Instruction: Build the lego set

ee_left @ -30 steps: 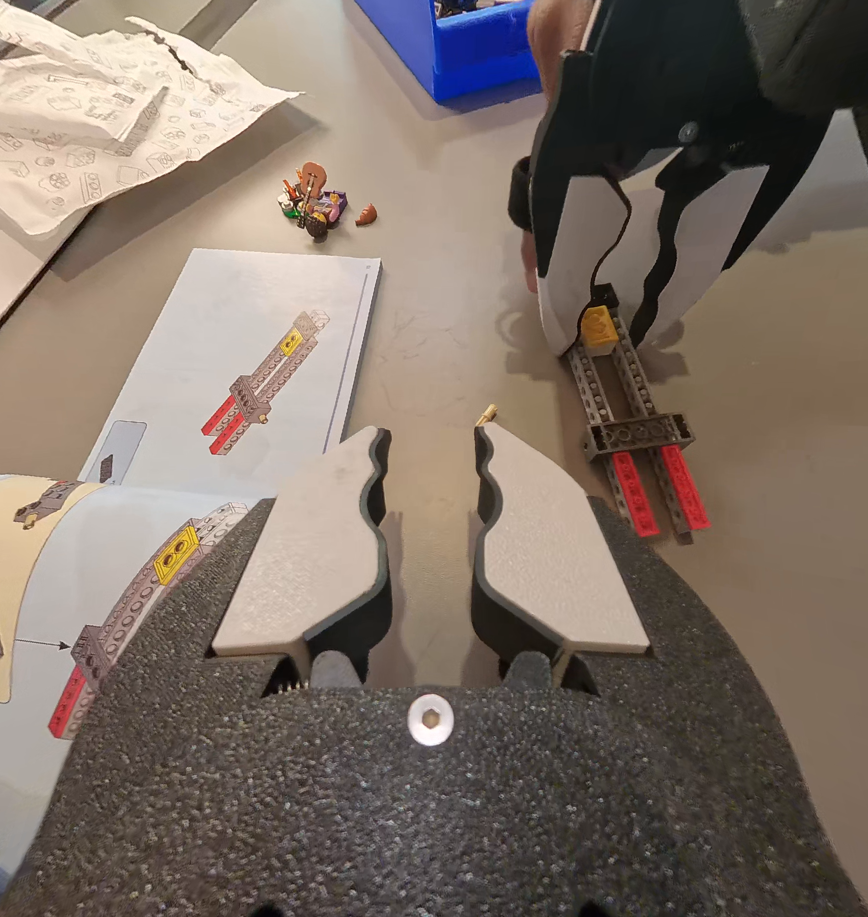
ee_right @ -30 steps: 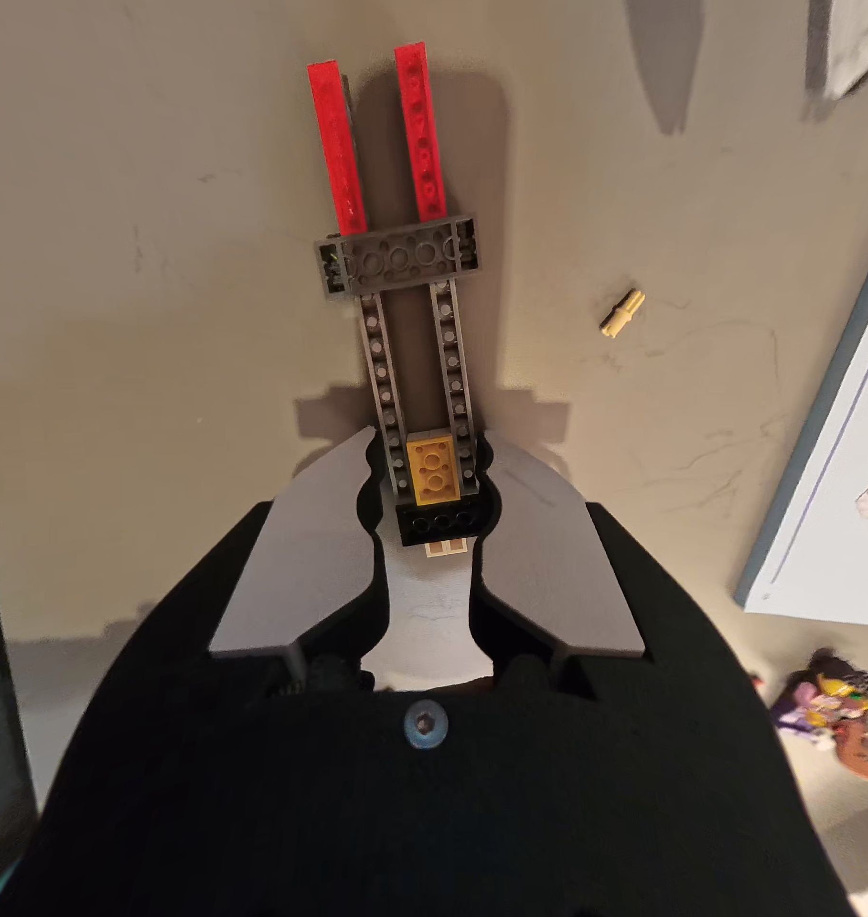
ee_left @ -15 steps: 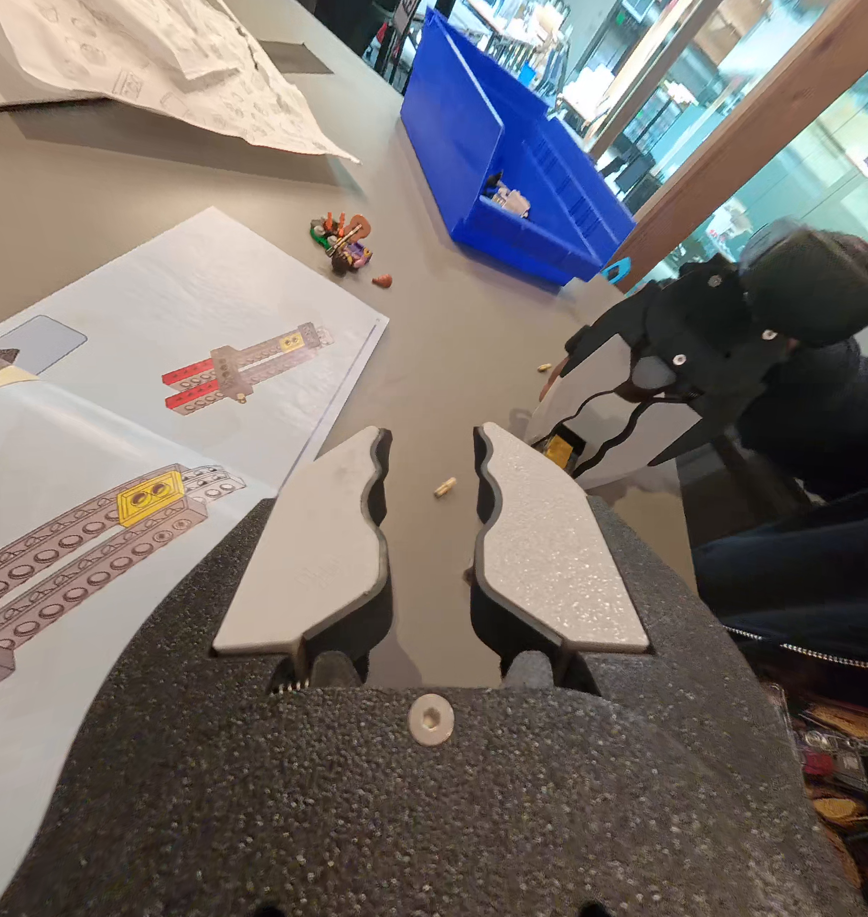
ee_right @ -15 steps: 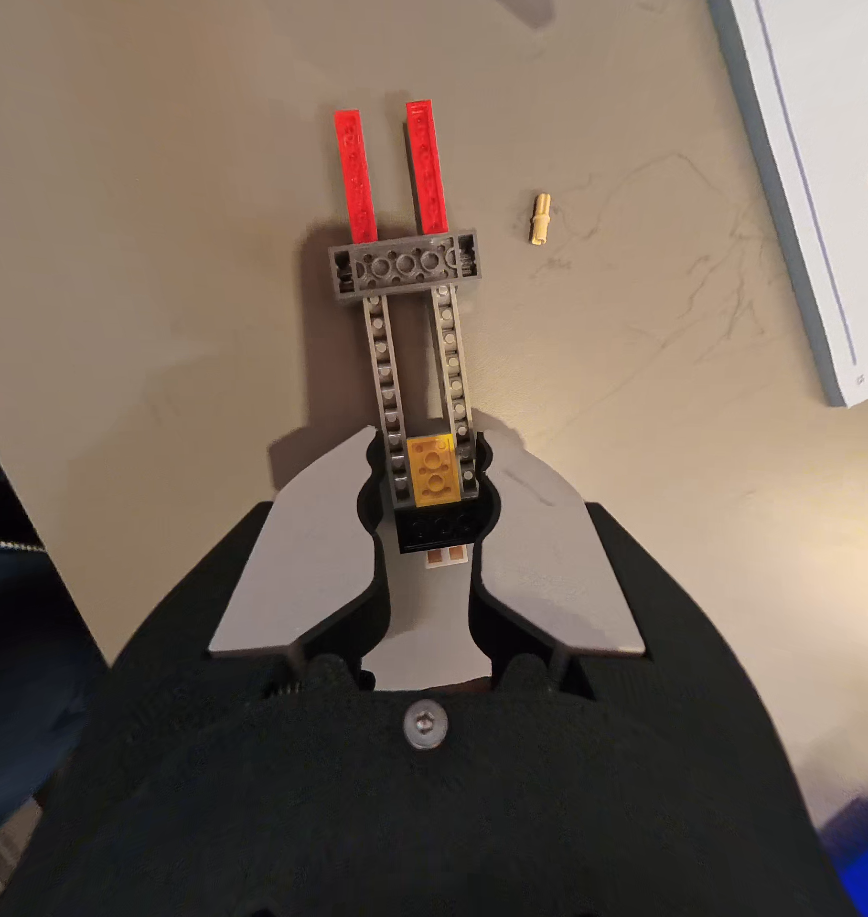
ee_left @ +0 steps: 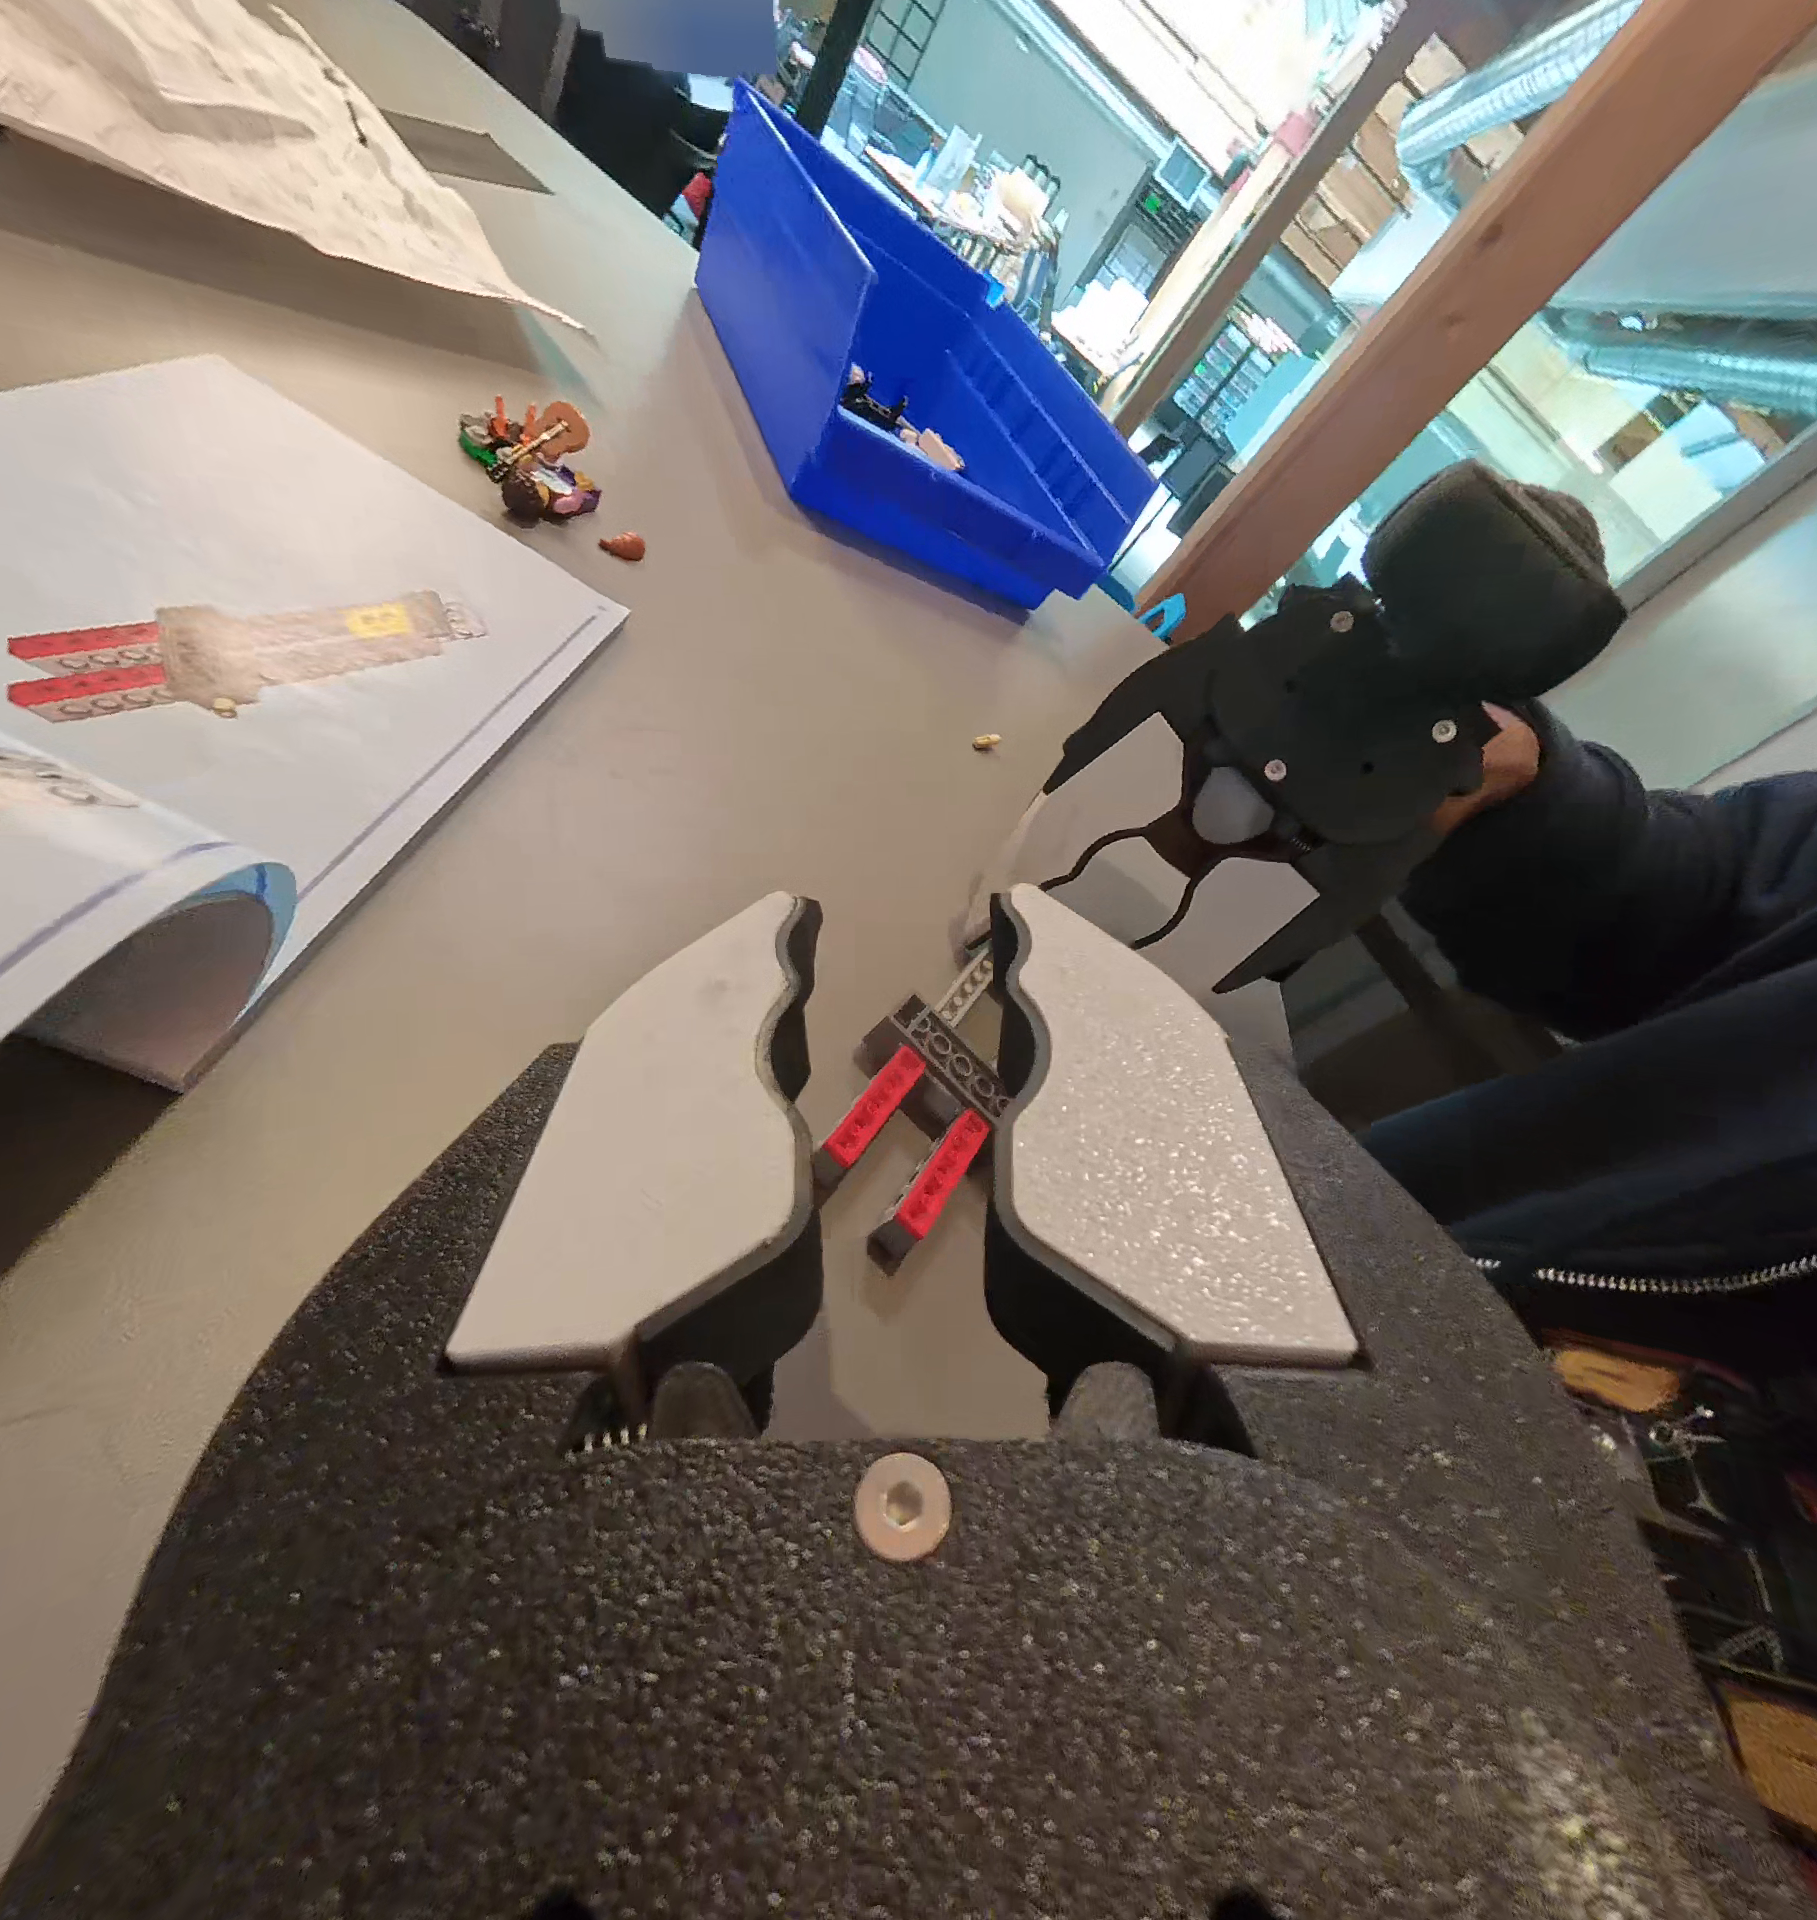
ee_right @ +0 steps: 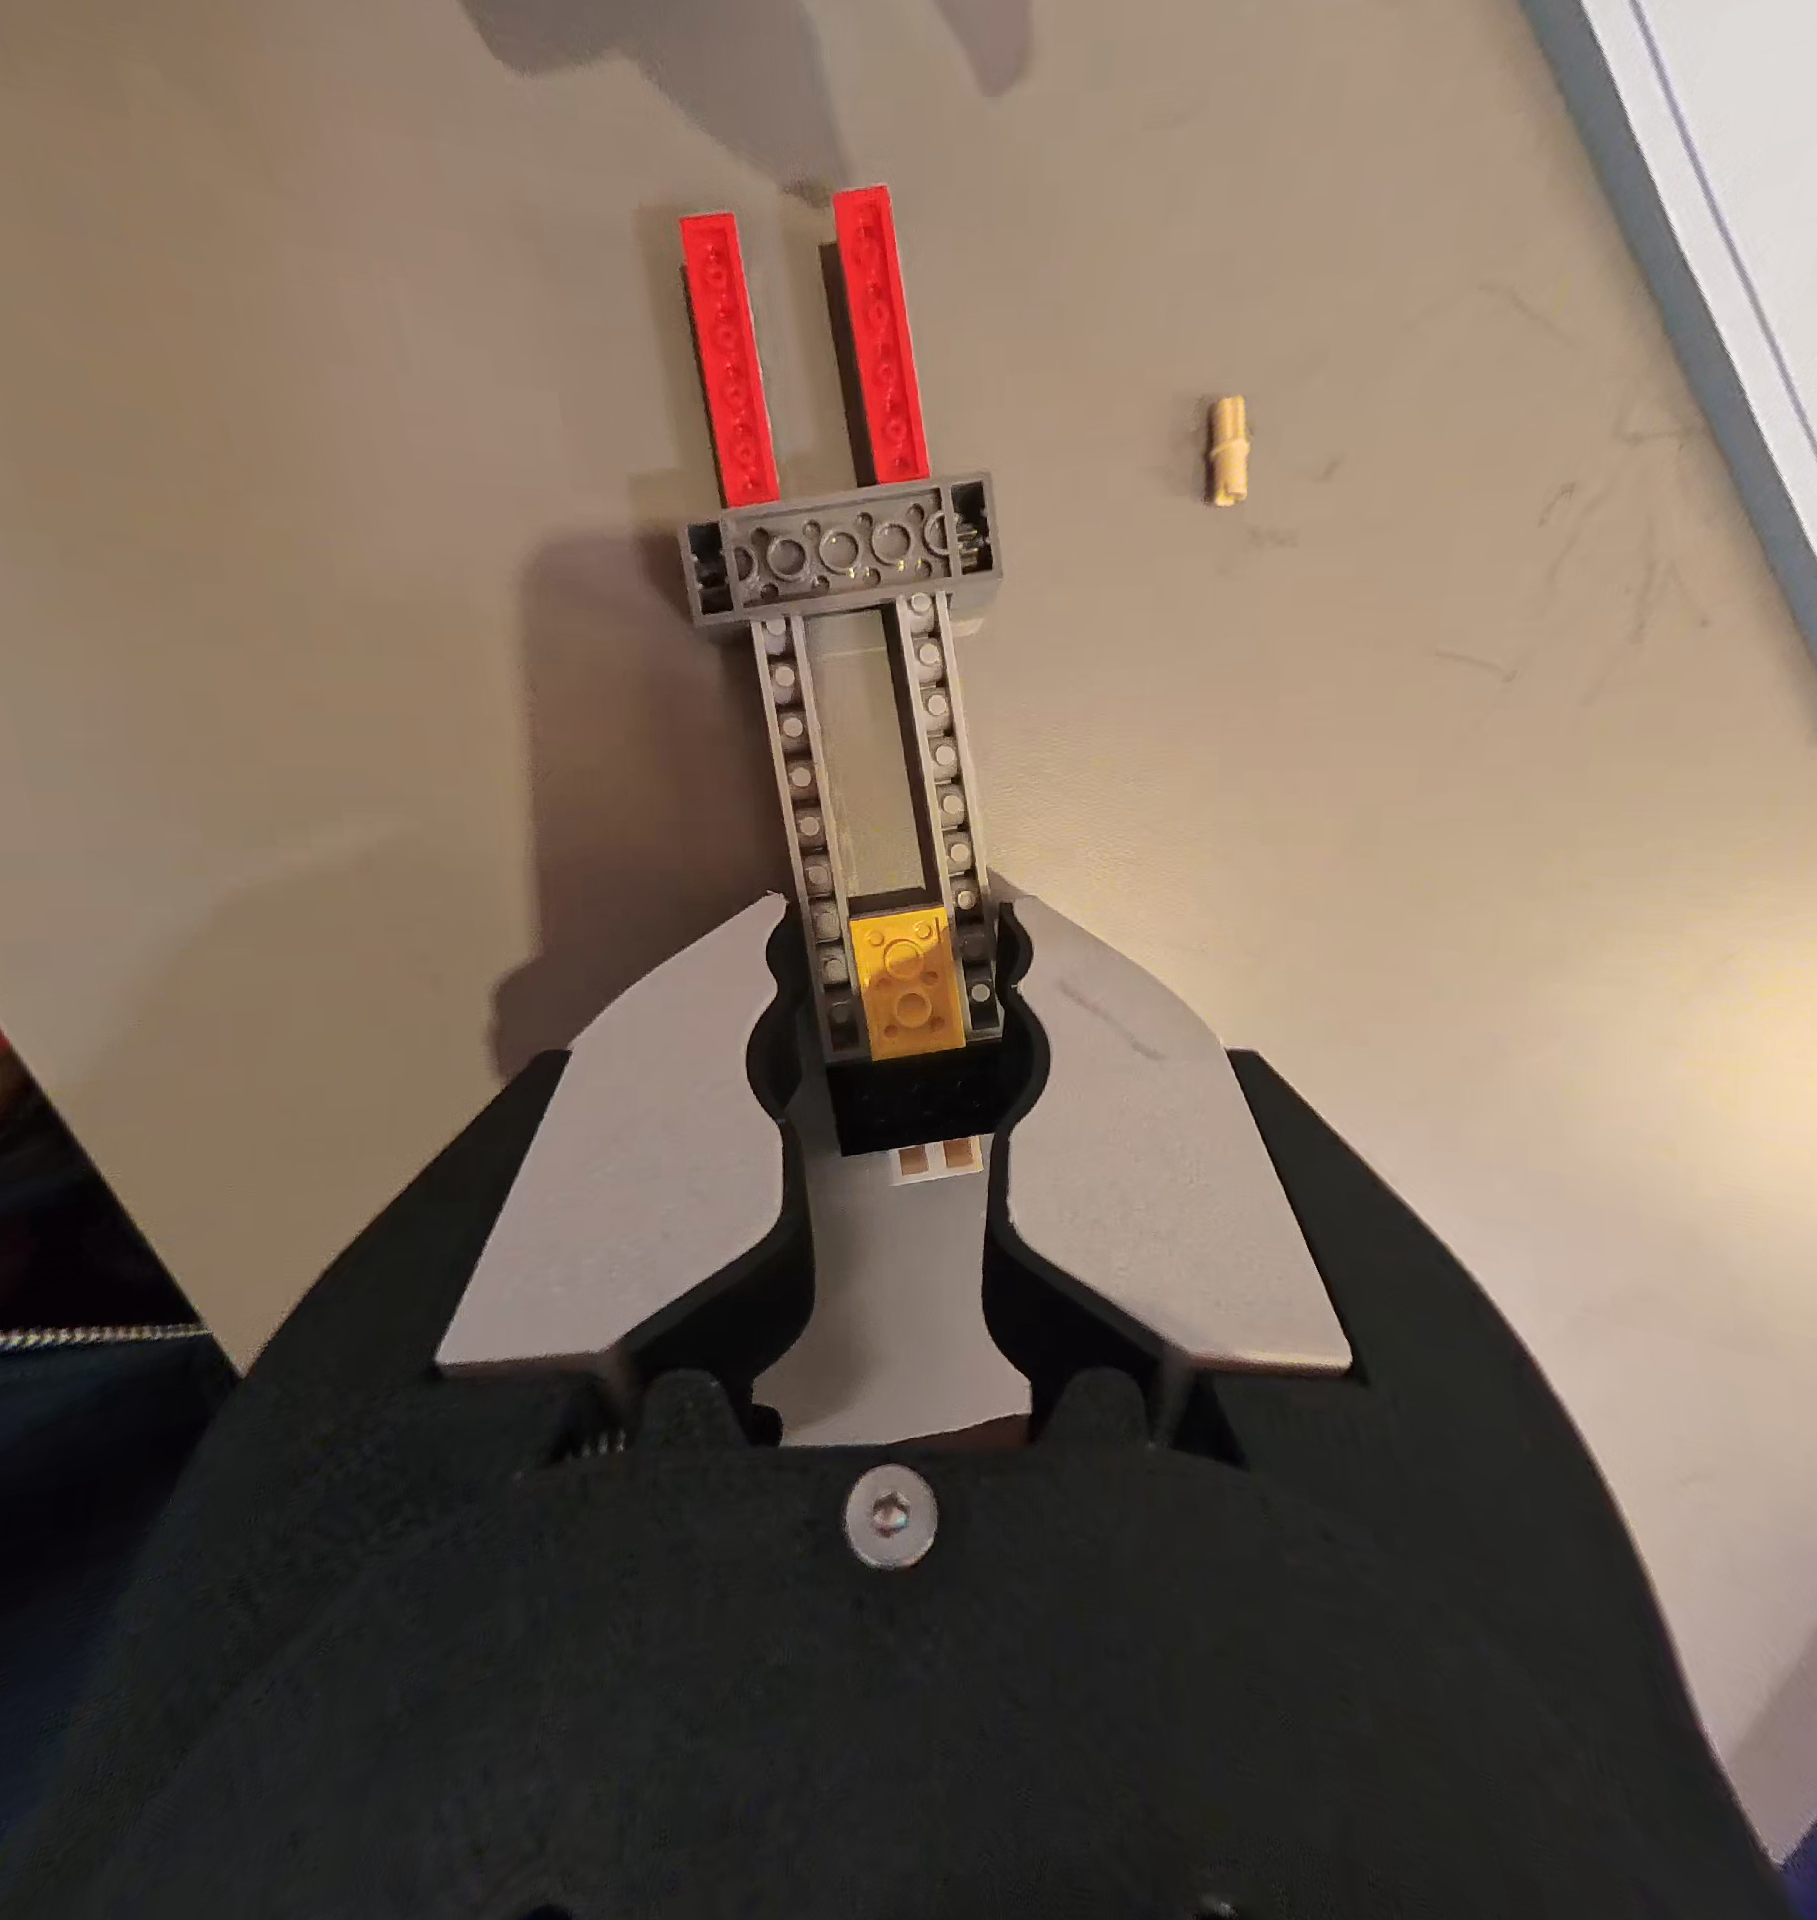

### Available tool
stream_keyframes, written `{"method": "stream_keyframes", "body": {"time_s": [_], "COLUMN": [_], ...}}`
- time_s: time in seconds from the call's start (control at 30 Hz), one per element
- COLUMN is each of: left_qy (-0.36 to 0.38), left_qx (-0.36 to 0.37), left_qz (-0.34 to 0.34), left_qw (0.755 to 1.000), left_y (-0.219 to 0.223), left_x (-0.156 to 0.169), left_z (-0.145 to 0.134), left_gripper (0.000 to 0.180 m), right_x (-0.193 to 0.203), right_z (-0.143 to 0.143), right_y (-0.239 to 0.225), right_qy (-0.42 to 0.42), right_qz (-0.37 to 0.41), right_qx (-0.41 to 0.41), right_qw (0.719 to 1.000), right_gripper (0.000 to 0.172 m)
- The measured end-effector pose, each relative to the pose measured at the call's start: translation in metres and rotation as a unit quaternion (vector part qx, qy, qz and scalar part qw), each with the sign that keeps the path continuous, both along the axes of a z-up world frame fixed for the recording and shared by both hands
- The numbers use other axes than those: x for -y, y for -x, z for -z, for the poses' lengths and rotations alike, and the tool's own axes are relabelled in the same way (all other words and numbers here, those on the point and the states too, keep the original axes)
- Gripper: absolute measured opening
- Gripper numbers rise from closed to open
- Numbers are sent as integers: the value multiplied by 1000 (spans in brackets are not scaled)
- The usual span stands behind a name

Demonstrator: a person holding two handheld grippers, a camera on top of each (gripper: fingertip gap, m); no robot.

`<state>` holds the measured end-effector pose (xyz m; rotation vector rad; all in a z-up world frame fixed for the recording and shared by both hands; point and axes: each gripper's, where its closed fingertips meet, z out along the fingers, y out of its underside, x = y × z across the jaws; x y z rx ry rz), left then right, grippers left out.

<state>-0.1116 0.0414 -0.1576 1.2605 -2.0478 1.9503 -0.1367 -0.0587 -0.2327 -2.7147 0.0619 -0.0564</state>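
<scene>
1. The right gripper (ee_right: pixel 899 925) has its jaws closed on the yellow-plated end of a brick frame (ee_right: pixel 862 748) that reaches out over the worktop (ee_right: pixel 260 520).
2. The left gripper (ee_left: pixel 899 914) hovers above the frame's red strips (ee_left: pixel 873 1117), jaws parted and empty.
3. The frame looks light, stiff and snap-fitted; the grey crossbar (ee_right: pixel 839 556) seems the firmest hold.
4. A tan pin (ee_right: pixel 1226 450) lies apart, near a booklet (ee_left: pixel 260 582).

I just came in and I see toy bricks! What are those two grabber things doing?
The right gripper is clamped on the yellow-and-black end of a long grey brick model with two red strips. The left gripper is open and holds nothing, with the model's red end showing between its fingers. A tan peg, an instruction booklet and a blue bin lie nearby.
</scene>
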Motion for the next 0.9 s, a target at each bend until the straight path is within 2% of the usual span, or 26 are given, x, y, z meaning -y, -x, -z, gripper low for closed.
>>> {"method": "stream_keyframes", "body": {"time_s": [0.23,0.33,0.5,0.67,0.77,0.9], "left_qy": [-21,-22,-15,32,63,92], "left_qx": [25,21,17,-11,-55,-128], "left_qz": [38,41,31,-41,-108,-147], "left_qw": [999,999,999,999,991,976], "left_y": [12,14,15,11,11,23], "left_x": [7,7,2,-16,-29,-28], "left_z": [0,2,1,-3,2,14], "left_gripper": [33,33,33,32,33,34], "right_x": [6,8,3,0,-3,-10], "right_z": [1,1,-1,-7,-8,-11], "right_y": [4,7,8,11,12,10], "right_qy": [30,47,8,-46,-69,-102], "right_qz": [-36,-51,-13,31,51,82], "right_qx": [-11,-18,-11,-20,-28,-26], "right_qw": [999,997,1000,998,996,991], "right_gripper": [45,34,34,33,33,33]}}
